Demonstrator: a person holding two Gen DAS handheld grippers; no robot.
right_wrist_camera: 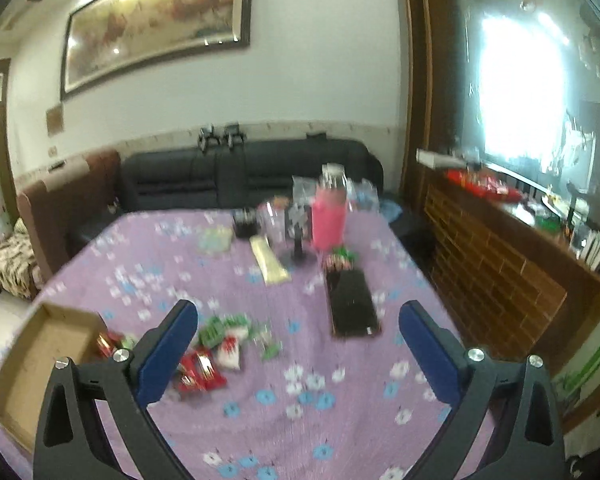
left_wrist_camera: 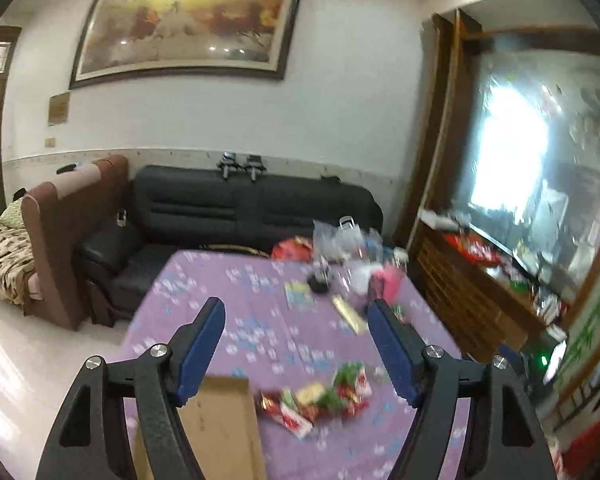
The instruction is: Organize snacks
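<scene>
Two grippers hang wide open and empty over a purple floral cloth [right_wrist_camera: 340,412], snacks unsorted.

Both the left gripper [left_wrist_camera: 296,316] and the right gripper [right_wrist_camera: 298,318] hold nothing, jaws spread apart. The snacks [right_wrist_camera: 216,344], a loose heap of red, green and white packets, lie on the cloth just right of an open, empty cardboard box [right_wrist_camera: 40,364], one or two packets against its near corner. In the right view the heap sits low and left, beside that gripper's left finger; in the left view the same snacks [left_wrist_camera: 320,400] lie between the fingers, slightly right of the box [left_wrist_camera: 220,428]. The left gripper looks the better lined up. The heap's spread runs roughly from the box rightward. Blur hides individual wrappers. A pink bottle [right_wrist_camera: 329,216] and a black tray [right_wrist_camera: 352,304] stand farther back.
</scene>
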